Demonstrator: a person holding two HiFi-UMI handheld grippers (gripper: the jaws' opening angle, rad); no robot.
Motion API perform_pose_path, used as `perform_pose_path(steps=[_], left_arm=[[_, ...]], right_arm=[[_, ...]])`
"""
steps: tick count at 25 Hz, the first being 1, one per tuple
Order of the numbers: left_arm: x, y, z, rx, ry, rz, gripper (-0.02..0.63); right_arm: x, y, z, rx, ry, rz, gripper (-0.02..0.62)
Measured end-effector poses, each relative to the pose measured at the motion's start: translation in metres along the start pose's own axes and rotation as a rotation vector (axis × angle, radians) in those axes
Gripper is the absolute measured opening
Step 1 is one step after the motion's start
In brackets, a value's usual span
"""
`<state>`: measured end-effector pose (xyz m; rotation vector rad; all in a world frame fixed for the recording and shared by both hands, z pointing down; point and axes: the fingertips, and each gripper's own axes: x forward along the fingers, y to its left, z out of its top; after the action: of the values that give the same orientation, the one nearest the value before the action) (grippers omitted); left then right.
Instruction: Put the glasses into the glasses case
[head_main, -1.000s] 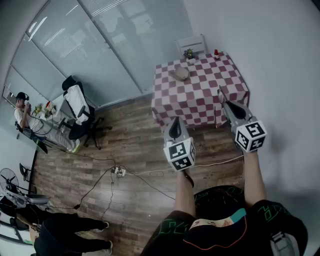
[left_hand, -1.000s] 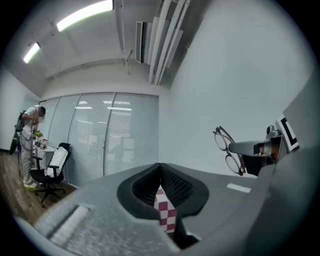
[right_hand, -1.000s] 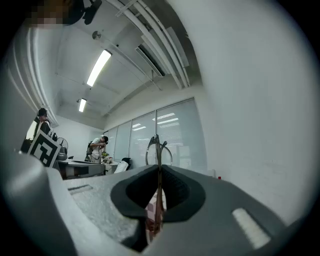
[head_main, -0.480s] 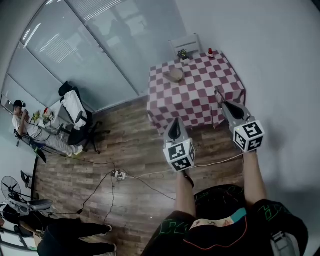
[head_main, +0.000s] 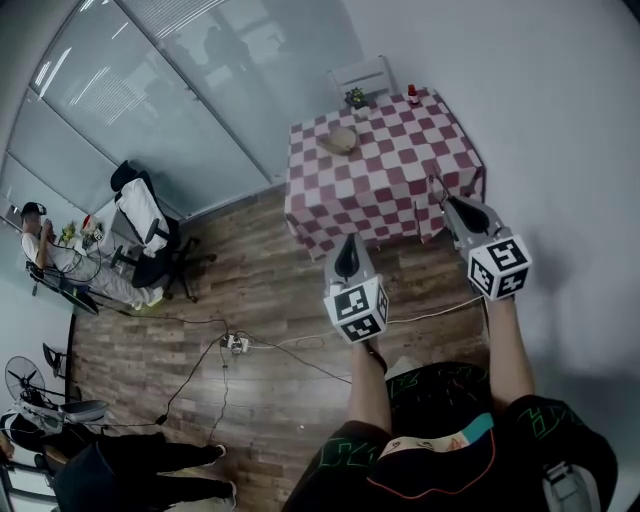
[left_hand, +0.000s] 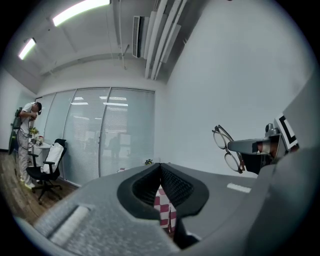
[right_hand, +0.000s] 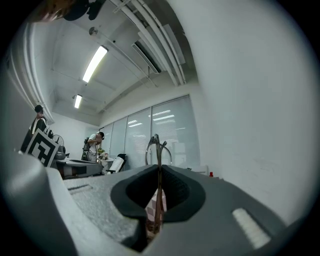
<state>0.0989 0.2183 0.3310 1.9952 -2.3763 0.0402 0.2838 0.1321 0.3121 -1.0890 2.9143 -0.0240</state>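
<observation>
Jaws of the right gripper (right_hand: 159, 169) are pressed together on the glasses (right_hand: 157, 150), whose thin frame stands upright out of the pinch with the lenses edge-on above the tips. The left gripper (left_hand: 160, 166) has its jaws closed on nothing, only a strip of checked cloth showing below them.

The left gripper view alone gives the glasses (left_hand: 226, 148) side-on, both round lenses clear against the white wall. In the head view they are a faint line at the right gripper's (head_main: 446, 204) tip, over the near right corner of the table (head_main: 400, 175).

That table, under a red-and-white checked cloth, stands far against the wall. A tan oval object (head_main: 339, 140), seemingly the glasses case, lies on its far left part, well apart from both grippers. Wood flooring, glass partitions and an office chair (head_main: 150, 225) fill the left.
</observation>
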Motion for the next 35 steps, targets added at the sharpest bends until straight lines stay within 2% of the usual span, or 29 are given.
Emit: perform_pose_path(steps=[4,13,23,35], left_arm=[[-0.004,0.002,-0.012,-0.003,0.025,0.014,0.009],[0.002,0.017,-0.016,0.016,0.055,0.022,0.009],[0.025,0.067,-0.035,-0.014,0.083,0.060,0.009],[0.089,0.155,-0.054,-0.070,0.131,0.059,0.009]], right_arm=[[-0.004,-0.007,-0.006,0.022,0.003,-0.005,0.018],[0.019,0.005,-0.015,0.060,0.009,0.026,0.018],[0.072,0.025,-0.023,0.032,0.019,0.046,0.020],[0.177,0.054,-0.033,0.033,0.053,0.042,0.018]])
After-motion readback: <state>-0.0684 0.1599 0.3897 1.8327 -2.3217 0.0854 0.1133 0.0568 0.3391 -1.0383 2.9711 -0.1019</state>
